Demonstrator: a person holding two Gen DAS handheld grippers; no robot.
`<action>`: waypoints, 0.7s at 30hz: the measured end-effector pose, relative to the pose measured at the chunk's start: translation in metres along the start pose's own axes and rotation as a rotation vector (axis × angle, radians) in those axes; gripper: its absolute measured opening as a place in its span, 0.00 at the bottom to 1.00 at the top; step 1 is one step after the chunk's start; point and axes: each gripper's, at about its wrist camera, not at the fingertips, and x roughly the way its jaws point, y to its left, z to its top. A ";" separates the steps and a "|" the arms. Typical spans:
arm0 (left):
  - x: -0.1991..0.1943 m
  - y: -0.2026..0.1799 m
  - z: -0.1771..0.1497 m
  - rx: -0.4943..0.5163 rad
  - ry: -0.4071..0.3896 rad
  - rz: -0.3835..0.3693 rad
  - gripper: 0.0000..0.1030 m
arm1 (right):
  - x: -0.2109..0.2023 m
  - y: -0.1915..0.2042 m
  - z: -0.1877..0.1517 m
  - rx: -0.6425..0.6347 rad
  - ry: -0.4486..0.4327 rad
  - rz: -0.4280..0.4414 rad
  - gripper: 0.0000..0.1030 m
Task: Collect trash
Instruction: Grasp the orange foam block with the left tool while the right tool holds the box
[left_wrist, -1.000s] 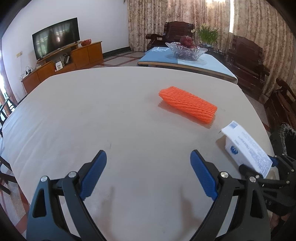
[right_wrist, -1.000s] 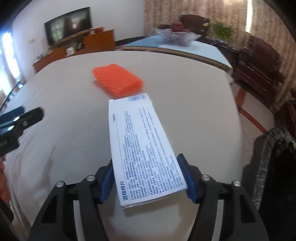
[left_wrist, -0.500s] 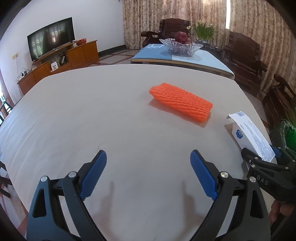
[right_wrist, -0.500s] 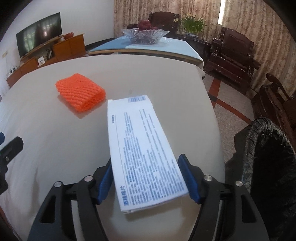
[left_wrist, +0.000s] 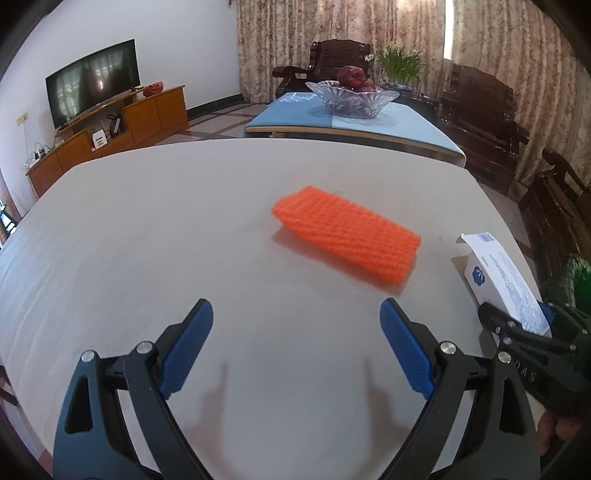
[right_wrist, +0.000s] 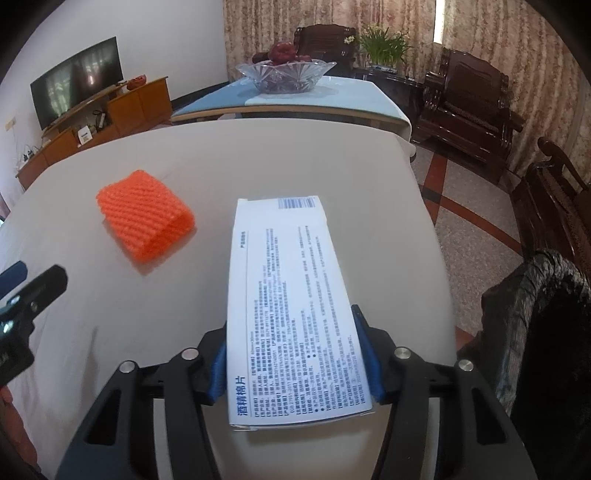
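Observation:
My right gripper (right_wrist: 293, 362) is shut on a white and blue printed carton (right_wrist: 291, 299) and holds it above the right part of the table; the carton also shows in the left wrist view (left_wrist: 498, 277). An orange foam net sleeve (left_wrist: 347, 238) lies on the white table (left_wrist: 147, 240), ahead and right of my left gripper (left_wrist: 295, 343), which is open and empty above the table. The sleeve also shows in the right wrist view (right_wrist: 146, 221), left of the carton. A black-bagged trash bin (right_wrist: 543, 332) stands off the table's right edge.
A second table with a blue cloth (left_wrist: 354, 122) and a glass fruit bowl (left_wrist: 352, 98) stands behind. Dark wooden chairs (right_wrist: 469, 99) line the right side. A TV and wooden cabinet (left_wrist: 110, 122) stand at the far left.
My right gripper has swung right with the carton, bringing the trash bin into its view. My left gripper has moved closer to the orange sleeve.

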 end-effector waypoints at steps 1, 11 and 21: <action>0.003 -0.003 0.004 0.000 -0.003 -0.006 0.86 | 0.002 -0.002 0.003 0.004 0.000 -0.001 0.54; 0.045 -0.032 0.036 0.005 0.005 -0.044 0.86 | 0.012 -0.014 0.017 0.009 -0.003 -0.024 0.54; 0.086 -0.041 0.045 -0.028 0.086 -0.168 0.16 | 0.014 -0.015 0.017 0.009 -0.004 -0.028 0.55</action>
